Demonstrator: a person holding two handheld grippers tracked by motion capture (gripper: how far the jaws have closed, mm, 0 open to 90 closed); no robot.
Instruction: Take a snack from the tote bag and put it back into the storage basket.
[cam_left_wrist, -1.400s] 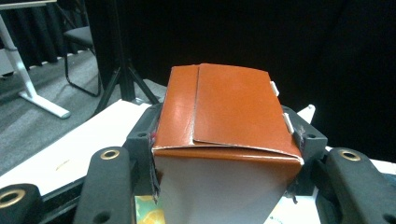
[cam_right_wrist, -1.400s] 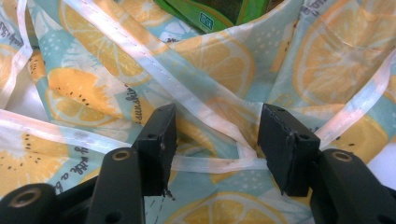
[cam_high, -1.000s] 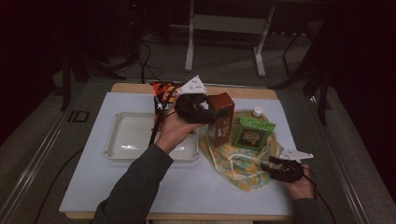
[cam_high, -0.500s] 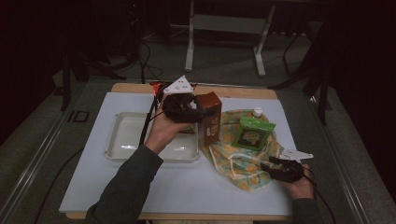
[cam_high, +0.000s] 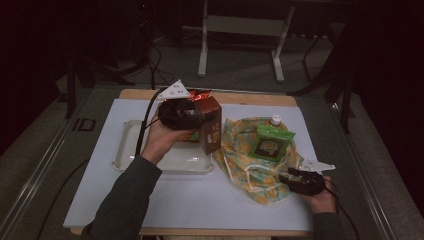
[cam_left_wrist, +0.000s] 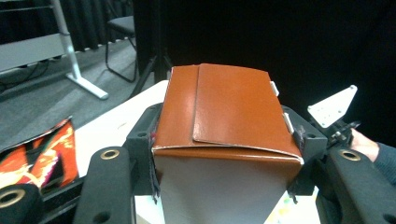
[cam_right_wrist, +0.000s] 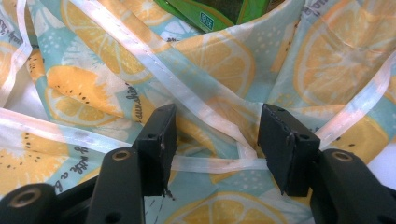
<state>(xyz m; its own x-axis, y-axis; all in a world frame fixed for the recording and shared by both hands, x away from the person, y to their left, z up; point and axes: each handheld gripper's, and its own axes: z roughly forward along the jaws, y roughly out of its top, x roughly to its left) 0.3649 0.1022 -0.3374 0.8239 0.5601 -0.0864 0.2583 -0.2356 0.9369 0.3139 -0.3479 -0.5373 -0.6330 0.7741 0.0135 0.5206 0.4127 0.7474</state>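
Brown cardboard carton with a glossy folded top (cam_left_wrist: 224, 126) sits clamped between the pads of the left gripper (cam_high: 181, 114), upright and raised above the right end of the shallow white plastic tray (cam_high: 125, 150); in the left gripper view both pads press against its sides. Just behind the carton lies a red and orange printed packet (cam_left_wrist: 39, 154). To its right, the lemon-patterned cloth bag in pale blue and yellow (cam_high: 245, 165) is spread on the white table top (cam_high: 200, 200), with a green carton with a white cap (cam_high: 272, 140) standing in it. At the bag's near right corner, the right gripper (cam_right_wrist: 215, 135) has its jaws apart, straddling the bag's white fabric handle strap (cam_right_wrist: 210, 163) without pinching it.
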